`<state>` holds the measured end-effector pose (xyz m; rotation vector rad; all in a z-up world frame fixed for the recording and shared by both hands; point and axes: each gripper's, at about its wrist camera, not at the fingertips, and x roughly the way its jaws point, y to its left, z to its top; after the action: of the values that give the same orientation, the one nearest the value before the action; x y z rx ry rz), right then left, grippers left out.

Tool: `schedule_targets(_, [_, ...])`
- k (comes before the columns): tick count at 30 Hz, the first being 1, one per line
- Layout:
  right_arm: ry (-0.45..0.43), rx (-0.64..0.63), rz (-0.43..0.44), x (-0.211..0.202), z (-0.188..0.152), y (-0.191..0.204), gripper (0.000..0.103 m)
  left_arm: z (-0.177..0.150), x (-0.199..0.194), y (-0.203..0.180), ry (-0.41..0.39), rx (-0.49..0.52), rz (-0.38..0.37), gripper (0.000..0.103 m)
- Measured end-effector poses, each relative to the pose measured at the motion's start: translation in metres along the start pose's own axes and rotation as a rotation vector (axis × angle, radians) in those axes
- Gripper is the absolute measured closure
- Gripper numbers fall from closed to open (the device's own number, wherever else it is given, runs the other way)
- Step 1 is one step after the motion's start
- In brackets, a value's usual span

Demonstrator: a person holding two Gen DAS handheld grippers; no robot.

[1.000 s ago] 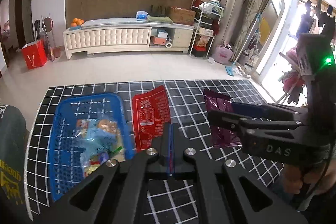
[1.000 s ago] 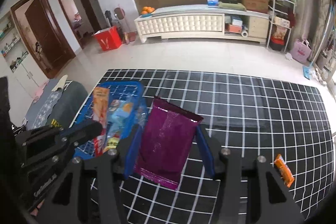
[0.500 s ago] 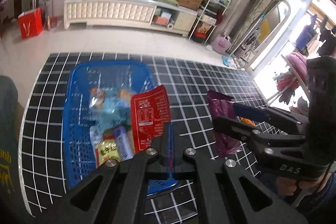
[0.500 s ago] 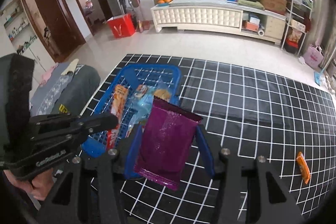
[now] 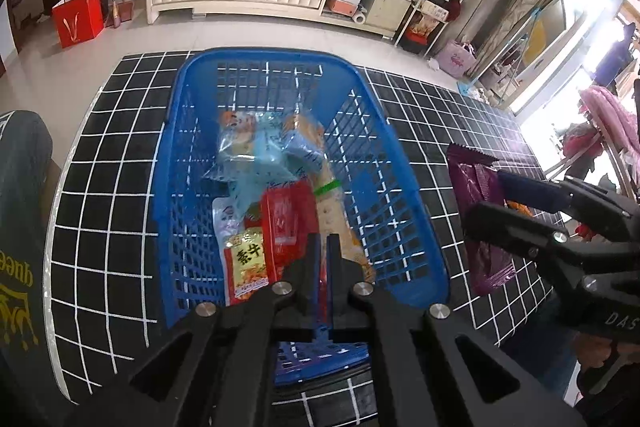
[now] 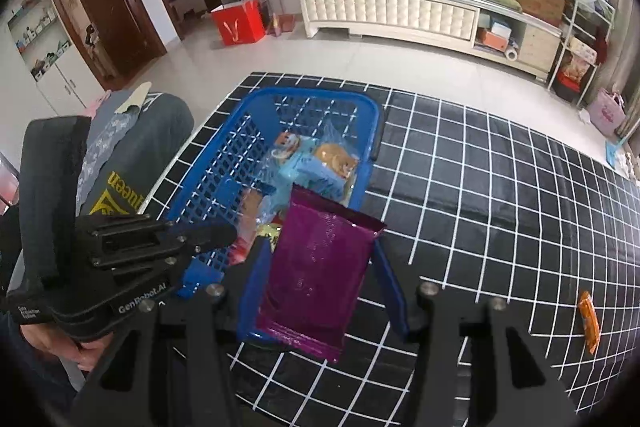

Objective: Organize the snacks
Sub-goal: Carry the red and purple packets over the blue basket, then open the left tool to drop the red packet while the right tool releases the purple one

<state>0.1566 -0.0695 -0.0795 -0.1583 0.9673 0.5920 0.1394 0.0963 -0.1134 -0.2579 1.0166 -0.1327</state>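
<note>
Two risks stand out: the left claw (image 5: 323,247), pinching the red packet (image 5: 286,223) low over the blue basket (image 5: 400,163), may snag, while the right claw (image 6: 320,279), gripping the purple packet (image 6: 320,267) short of the rim ahead-left, may drop it outside.

L gripper (image 5: 323,247): moved from table to over blue basket (image 5: 404,163) | red packet (image 5: 286,223): now inside basket on other snacks, edge between nearly closed fingers | R gripper (image 6: 320,267): purple packet (image 6: 320,267) carried closer to basket rim

Left gripper (image 5: 323,247) poised low with fingers nearly closed, right gripper (image 6: 320,275) held alongside, jaws clamped, a hand (image 6: 60,345) glimpsed at its grip
</note>
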Motion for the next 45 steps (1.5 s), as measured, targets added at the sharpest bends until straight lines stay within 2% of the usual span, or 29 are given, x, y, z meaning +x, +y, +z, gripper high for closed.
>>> schedule_targets(1, [0.001,-0.004,-0.001,0.001,0.001,0.001,0.046,-0.001,0.000,0.002,0.002,0.000,0.000,0.091])
schedule_targets(2, [0.001,-0.009,-0.003,0.001,0.002,0.003,0.046,-0.002,-0.001,0.003,0.006,-0.005,0.012,0.073])
schedule_targets(3, [0.002,-0.012,-0.004,0.001,0.001,0.005,0.046,-0.003,-0.002,0.003,0.003,-0.005,0.021,0.062])
schedule_targets(5, [0.004,-0.013,0.001,0.002,0.003,0.007,0.047,-0.003,-0.011,0.005,-0.021,0.005,0.029,0.059])
schedule_targets(8, [0.005,-0.021,0.004,0.004,0.007,0.011,0.047,-0.002,-0.026,0.008,-0.054,0.010,0.045,0.047])
schedule_targets(15, [-0.008,-0.045,0.005,0.006,0.024,0.022,0.047,0.005,-0.052,0.023,-0.099,0.026,0.101,0.039])
schedule_targets(22, [-0.009,-0.067,-0.010,0.019,0.045,0.032,0.047,0.015,-0.058,0.055,-0.120,-0.041,0.145,0.039])
schedule_targets(27, [0.005,-0.118,-0.059,0.043,0.065,0.043,0.047,0.022,-0.055,0.072,-0.121,-0.059,0.148,0.039])
schedule_targets(32, [0.059,-0.118,-0.056,0.076,0.079,0.046,0.047,0.025,-0.049,0.083,-0.130,-0.046,0.155,0.039])
schedule_targets(34, [0.078,-0.113,-0.053,0.088,0.083,0.047,0.047,0.027,-0.046,0.087,-0.126,-0.036,0.156,0.033])
schedule_targets(35, [0.094,-0.108,-0.051,0.097,0.085,0.047,0.047,0.028,-0.043,0.089,-0.119,-0.034,0.160,0.022])
schedule_targets(36, [0.104,-0.105,-0.051,0.103,0.087,0.048,0.047,0.029,-0.041,0.092,-0.115,-0.032,0.164,0.018])
schedule_targets(45, [0.161,-0.112,-0.049,0.145,0.100,0.051,0.046,0.030,-0.034,0.093,-0.109,0.029,0.173,0.016])
